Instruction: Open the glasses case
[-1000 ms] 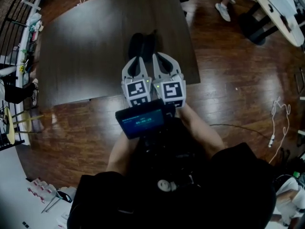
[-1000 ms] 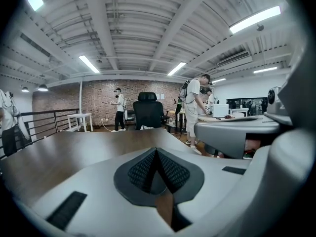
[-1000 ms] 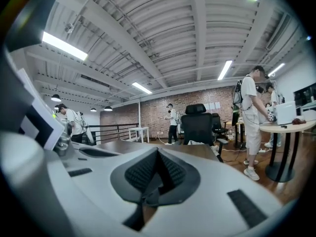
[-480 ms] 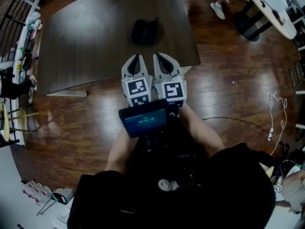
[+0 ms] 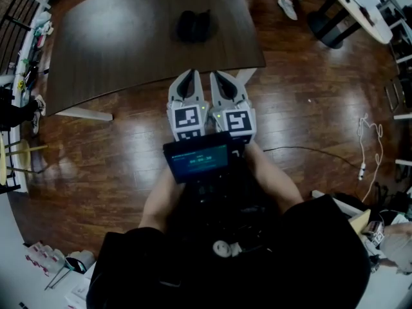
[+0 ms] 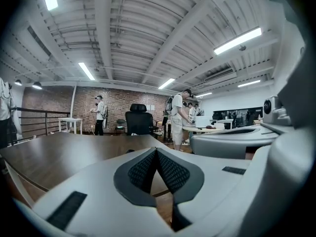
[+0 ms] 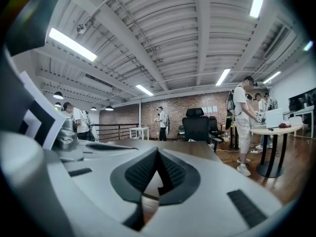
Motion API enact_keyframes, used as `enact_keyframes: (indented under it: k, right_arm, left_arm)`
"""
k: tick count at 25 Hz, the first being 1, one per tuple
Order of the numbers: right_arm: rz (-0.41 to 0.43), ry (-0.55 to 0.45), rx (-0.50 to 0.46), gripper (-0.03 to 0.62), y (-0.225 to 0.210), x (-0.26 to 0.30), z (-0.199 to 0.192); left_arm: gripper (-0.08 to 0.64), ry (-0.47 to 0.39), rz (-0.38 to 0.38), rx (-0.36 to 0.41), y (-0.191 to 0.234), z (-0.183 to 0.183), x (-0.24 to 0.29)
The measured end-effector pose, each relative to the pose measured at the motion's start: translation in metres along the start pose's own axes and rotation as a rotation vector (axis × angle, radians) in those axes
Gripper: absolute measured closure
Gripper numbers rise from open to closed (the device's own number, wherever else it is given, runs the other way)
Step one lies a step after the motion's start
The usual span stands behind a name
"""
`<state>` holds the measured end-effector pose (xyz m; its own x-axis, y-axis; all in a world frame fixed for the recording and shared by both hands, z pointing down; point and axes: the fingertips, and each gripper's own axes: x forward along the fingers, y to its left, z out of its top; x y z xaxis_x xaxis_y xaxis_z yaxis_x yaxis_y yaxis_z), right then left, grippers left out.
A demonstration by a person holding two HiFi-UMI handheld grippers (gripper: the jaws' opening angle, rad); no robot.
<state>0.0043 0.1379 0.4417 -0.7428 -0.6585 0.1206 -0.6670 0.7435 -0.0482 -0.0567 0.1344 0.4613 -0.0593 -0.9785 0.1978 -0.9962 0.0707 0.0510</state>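
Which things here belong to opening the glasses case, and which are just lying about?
Job: case, table, left gripper, right gripper, both shut and empty.
Lying about: white cable, round table, office chair.

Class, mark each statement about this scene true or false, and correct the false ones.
1. The glasses case lies on the dark table. True.
2. The left gripper grips the glasses case. False: its fingers are closed on nothing, and the case lies apart from it, farther up the table.
3. The right gripper has its fingers together. True.
4. The two grippers are at opposite ends of the table. False: they are side by side.
5. A white cable lies on the wooden floor. True.
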Motion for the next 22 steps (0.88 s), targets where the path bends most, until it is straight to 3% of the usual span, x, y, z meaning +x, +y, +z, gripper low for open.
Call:
enact_keyframes:
  k: [8,19,22]
  right_arm:
    - [0.006,0.015,0.012,0.581,0.0,0.004,0.007]
    - [0.03,0.007,0.031,0.581,-0.002,0.007,0.018]
    - [0.053,-0.033,0.027,0.581,-0.001,0.012,0.035]
  left_arm:
    - [0.56,0.035,-0.031,-0.041,-0.005,-0.003,-0.002]
    - [0.56,0.027,-0.003,0.016,-0.004,0.017,0.0]
    - [0.56,-0.016,0.017,0.032,0.0,0.039,-0.001]
